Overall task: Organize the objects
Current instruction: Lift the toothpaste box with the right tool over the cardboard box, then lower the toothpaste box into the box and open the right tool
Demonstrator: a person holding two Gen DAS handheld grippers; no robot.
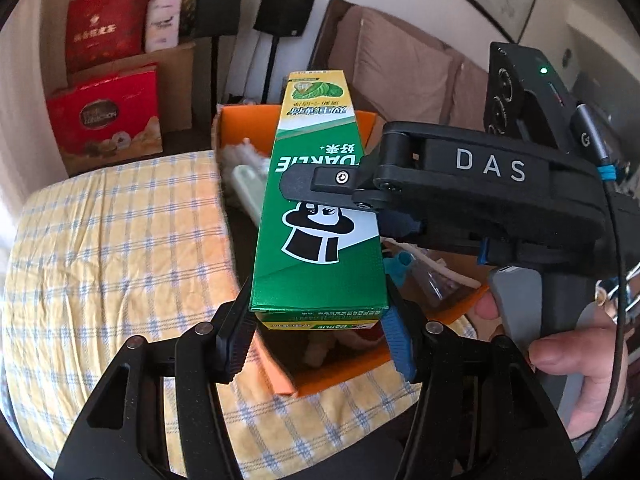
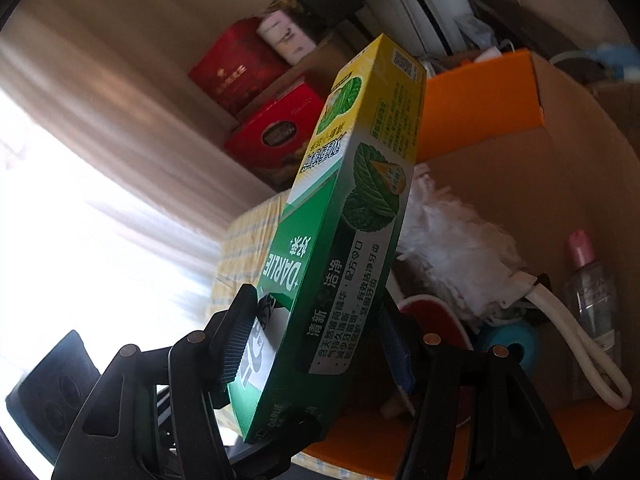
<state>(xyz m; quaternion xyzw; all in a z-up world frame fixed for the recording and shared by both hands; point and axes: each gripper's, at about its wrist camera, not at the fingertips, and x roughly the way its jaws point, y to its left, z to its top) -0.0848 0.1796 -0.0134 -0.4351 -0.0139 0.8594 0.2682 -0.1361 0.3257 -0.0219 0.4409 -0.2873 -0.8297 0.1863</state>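
Blown-out window glare left in right-wrist view, fisheye-warped edges, bg soft

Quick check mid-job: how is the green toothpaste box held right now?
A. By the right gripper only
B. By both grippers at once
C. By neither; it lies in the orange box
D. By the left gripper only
B: the left gripper clamps the near end of the toothpaste box, while the right gripper clamps it further along.

From my left wrist view the toothpaste box (image 1: 316,208) hides most of the orange carton (image 1: 340,372) behind it, so I can't make out its contents. The hand (image 1: 568,344) is cut off at the lower right. In the right view, the window at left is blown out white.
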